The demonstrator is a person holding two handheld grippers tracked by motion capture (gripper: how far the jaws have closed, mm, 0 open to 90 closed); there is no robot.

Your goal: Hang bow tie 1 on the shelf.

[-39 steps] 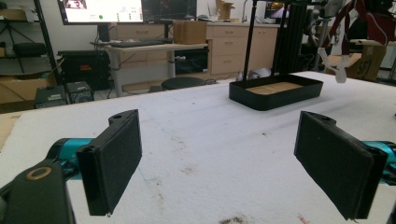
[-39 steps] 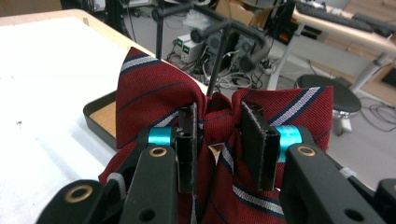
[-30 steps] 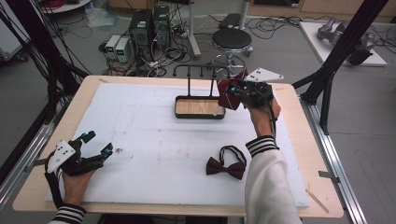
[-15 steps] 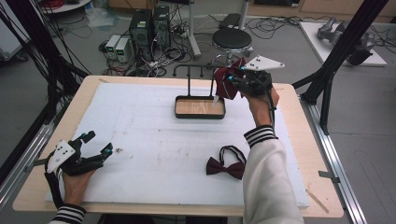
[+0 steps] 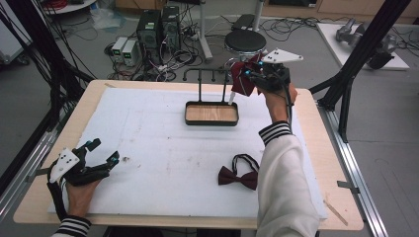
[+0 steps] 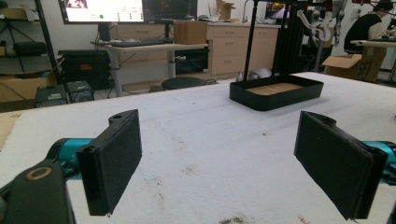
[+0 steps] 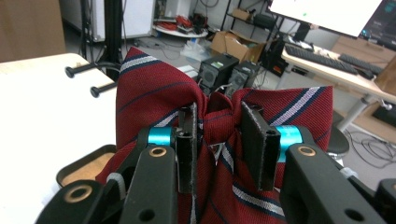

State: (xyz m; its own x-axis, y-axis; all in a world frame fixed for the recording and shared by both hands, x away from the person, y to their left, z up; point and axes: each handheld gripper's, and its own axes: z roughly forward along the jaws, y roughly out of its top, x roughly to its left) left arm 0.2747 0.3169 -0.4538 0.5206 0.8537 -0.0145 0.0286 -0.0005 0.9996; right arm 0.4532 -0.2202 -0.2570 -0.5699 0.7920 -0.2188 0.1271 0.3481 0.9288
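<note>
The striped red bow tie (image 7: 219,112) is clenched at its knot by the right gripper (image 7: 219,149) fingers, raised beside the rack (image 5: 207,74) above the far, empty wooden tray (image 5: 211,113). Left gripper (image 6: 219,154) fingers are released, resting on the near-left surface (image 5: 163,163).

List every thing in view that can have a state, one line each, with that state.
Striped red bow tie: pinched at its knot, held in the air beside the stand's pegs.
Right tool: shut on the striped red bow tie.
Left tool: open, nothing between its jaws, low over the white mat.
Dark red bow tie: lying flat on the mat, strap looped behind it.
Hanger stand: upright, its wooden tray bare.
</note>
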